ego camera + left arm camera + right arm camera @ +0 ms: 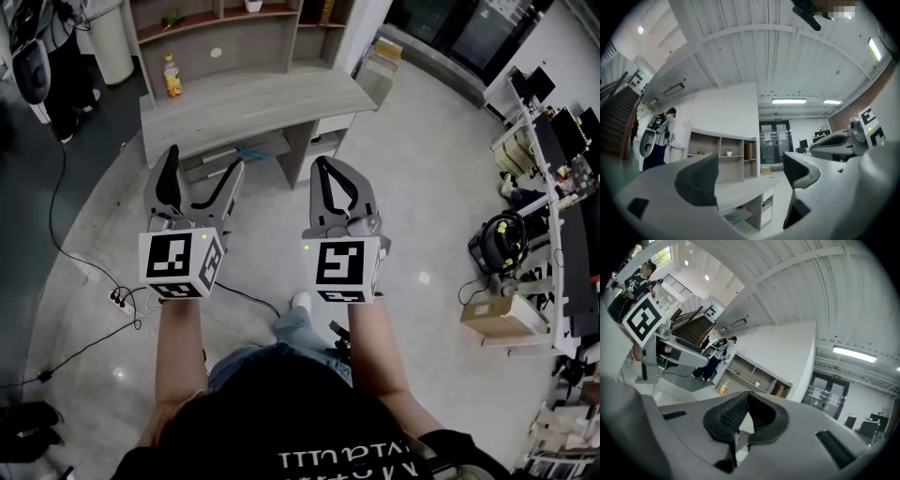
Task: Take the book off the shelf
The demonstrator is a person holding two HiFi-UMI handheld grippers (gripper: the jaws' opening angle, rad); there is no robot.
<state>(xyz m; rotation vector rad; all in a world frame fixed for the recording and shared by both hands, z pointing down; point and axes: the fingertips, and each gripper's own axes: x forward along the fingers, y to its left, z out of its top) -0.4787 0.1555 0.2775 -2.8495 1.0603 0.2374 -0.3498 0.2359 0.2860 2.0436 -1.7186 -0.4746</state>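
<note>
I read the left claw (202, 171) with jaws wide apart and nothing between them. Right claw (330, 171): jaws together, empty. Both hover on the near side of the worktop (253, 103). The book (326, 11) stands in the shelf (234, 42) beyond the worktop, in the rightmost compartment.

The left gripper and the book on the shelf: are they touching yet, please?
Apart. The head view shows the left gripper open, short of the desk, and the book far beyond on the shelf.
</note>
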